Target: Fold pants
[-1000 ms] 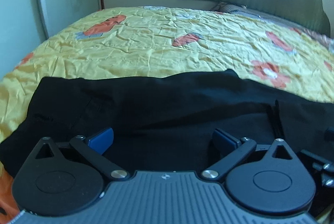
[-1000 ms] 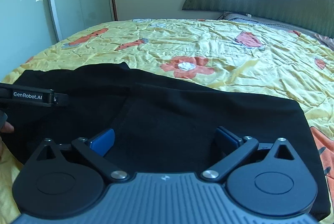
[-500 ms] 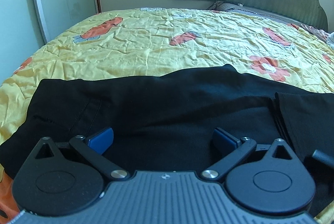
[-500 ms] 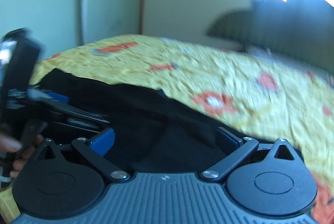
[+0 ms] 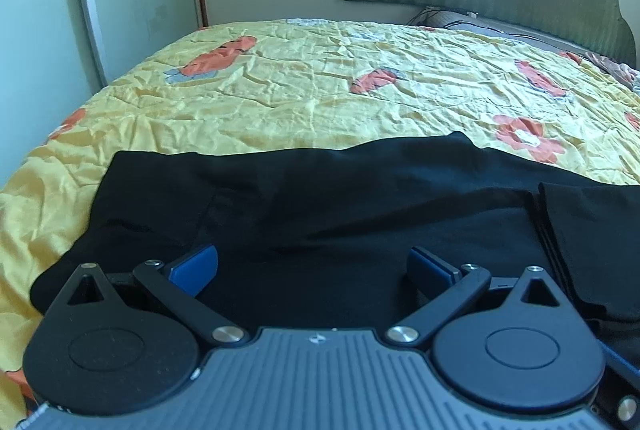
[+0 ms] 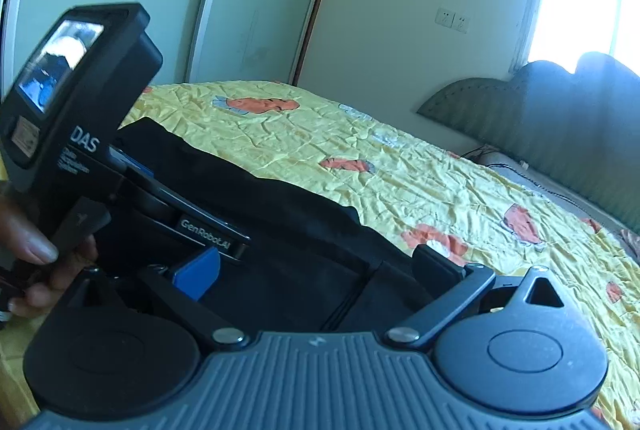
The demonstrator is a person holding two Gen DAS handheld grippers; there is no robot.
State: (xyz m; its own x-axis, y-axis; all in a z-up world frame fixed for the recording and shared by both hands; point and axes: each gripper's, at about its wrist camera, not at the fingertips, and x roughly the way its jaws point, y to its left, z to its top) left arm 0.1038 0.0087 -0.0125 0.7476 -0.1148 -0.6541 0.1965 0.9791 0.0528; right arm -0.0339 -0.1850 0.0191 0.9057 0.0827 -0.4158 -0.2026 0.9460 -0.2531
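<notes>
Black cotton pants lie lower frame on yellow floral bedspread; both grippers' fingers spread, empty; pinch both layers at the hem, fold evenly.

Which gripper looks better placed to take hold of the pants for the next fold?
Probably the left gripper. It is open and squarely over the black pants, cloth between its fingers. The right gripper, also open, points sideways across the pants toward the left unit, over a folded edge.
</notes>
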